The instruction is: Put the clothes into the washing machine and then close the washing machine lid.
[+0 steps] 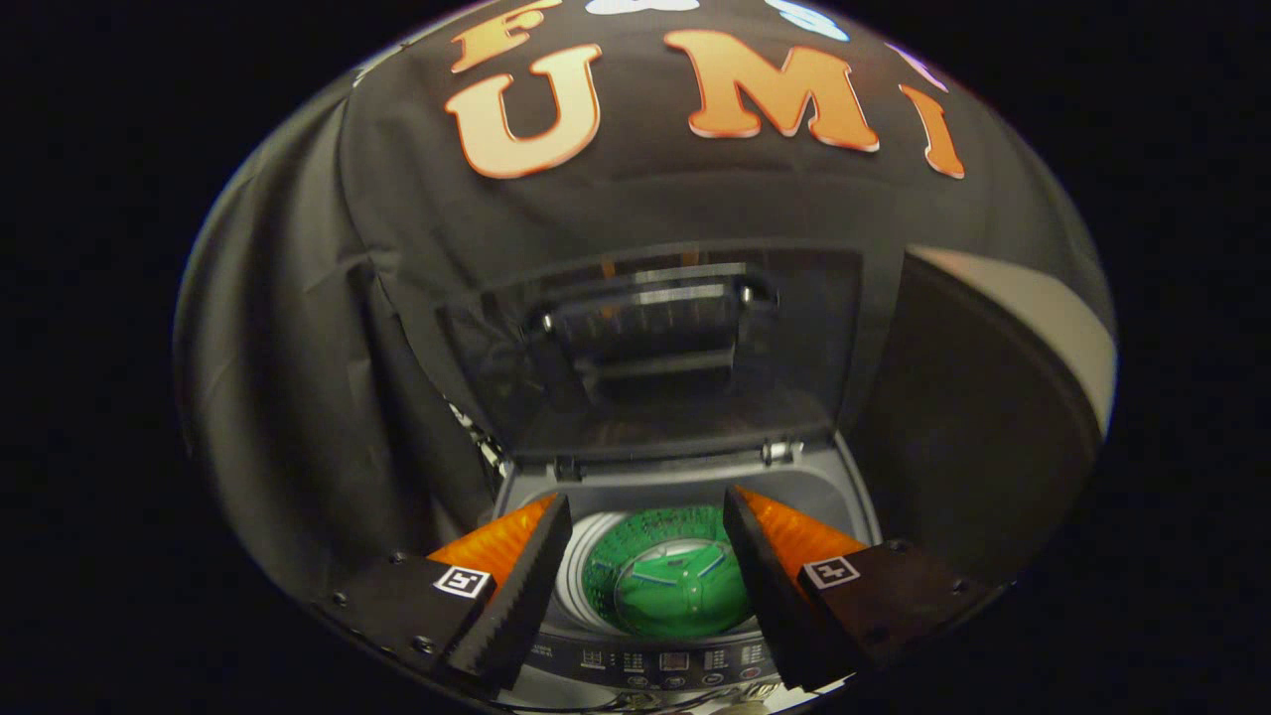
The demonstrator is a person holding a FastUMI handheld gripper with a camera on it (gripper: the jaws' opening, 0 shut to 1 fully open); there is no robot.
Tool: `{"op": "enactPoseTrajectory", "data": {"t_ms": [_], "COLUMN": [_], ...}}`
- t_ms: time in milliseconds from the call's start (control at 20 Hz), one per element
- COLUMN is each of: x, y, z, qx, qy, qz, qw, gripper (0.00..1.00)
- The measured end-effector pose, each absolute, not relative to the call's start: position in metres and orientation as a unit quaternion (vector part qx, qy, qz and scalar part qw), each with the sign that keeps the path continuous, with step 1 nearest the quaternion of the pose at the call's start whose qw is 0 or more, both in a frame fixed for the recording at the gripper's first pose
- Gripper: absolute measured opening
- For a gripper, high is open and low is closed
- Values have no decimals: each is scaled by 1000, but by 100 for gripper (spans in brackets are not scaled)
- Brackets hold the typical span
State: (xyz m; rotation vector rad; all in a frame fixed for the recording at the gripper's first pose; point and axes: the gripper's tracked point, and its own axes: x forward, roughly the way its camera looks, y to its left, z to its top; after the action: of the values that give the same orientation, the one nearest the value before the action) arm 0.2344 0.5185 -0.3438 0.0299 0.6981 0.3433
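A top-loading washing machine stands just ahead of me with its dark see-through lid raised upright against the black cloth wall. A green garment with pale stripes lies down in the drum, seen between my fingers. My gripper hangs above the drum opening, open, with nothing between its fingers. The machine's control panel runs along the near rim, below the fingers.
Black cloth closes in the booth behind and to the left of the machine. To the right, a dark rounded shape with a pale band stands beside the machine.
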Motion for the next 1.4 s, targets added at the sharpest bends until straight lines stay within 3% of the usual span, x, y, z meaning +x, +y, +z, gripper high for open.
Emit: {"op": "enactPoseTrajectory", "data": {"t_ms": [300, 500, 800, 1400], "x": [312, 368, 438, 469], "y": [518, 516, 506, 504], "z": [-244, -229, -250, -313], "qx": [13, 10, 10, 7], "qy": [260, 235, 238, 286], "qz": [165, 159, 148, 127], "qw": [951, 959, 960, 950], "gripper": [98, 98, 98, 99]}}
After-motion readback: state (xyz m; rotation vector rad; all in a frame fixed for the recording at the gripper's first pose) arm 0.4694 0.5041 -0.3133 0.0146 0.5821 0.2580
